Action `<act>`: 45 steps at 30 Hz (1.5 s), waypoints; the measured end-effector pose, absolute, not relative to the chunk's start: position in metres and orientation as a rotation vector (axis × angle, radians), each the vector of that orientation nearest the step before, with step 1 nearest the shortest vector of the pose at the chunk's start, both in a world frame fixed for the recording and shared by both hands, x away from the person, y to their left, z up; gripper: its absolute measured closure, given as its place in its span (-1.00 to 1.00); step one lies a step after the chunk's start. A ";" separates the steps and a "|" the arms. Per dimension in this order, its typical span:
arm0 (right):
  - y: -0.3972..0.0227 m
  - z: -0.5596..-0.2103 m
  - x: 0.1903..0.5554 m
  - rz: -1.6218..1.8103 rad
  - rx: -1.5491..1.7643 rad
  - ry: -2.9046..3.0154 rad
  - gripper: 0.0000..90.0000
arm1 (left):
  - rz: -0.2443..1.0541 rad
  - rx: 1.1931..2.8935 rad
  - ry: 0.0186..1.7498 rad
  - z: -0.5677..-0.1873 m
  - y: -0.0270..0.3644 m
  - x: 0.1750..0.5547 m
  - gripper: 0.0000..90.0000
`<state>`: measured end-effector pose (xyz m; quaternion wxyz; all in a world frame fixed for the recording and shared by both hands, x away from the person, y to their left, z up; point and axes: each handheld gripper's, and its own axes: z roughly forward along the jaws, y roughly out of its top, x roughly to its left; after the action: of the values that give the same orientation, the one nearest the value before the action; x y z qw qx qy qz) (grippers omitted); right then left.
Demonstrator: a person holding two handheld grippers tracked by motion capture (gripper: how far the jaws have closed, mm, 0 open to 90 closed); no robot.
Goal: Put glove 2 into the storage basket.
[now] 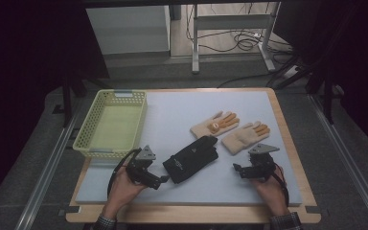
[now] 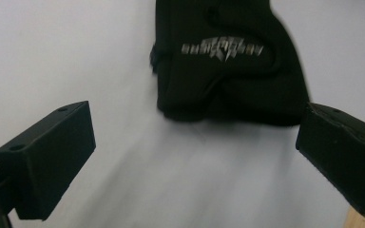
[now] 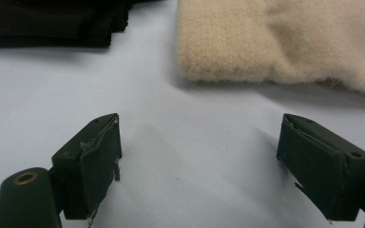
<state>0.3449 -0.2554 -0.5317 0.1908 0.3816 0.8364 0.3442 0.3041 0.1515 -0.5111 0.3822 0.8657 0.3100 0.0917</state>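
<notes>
the black glove lies diagonally on the mat just right of the left gripper, cuff nearest its spread, empty jaws; the right gripper, also gaping, sits farther off

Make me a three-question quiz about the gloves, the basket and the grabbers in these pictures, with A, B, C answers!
1. Where is the yellow basket?
A. left side of the table
B. right side
C. on the black gloves

2. How many cream gloves lie on the mat?
A. one
B. two
C. four

3. How are the right gripper's jaws?
A. open, nothing between them
B. shut on a glove
C. shut on the basket

Answers:
1 A, the basket stands at the mat's left edge.
2 B, one cream glove lies beside the other cream glove.
3 A, bare mat shows between the jaws.
</notes>
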 end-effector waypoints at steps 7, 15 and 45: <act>-0.255 -0.532 0.345 0.966 1.071 2.349 -0.67 | 0.234 2.298 0.753 -0.506 0.109 0.322 -1.00; -0.255 -0.532 0.345 0.967 1.071 2.349 -0.67 | 0.227 2.346 0.758 -0.514 0.071 0.340 -1.00; -0.255 -0.532 0.344 0.964 1.065 2.348 -0.67 | 0.190 2.452 0.720 -0.511 0.061 0.343 0.43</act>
<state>0.3443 -0.2551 -0.5317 0.1935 0.3795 0.8370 0.3435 0.3429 0.0606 -0.5110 0.2857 0.9170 0.2692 0.0711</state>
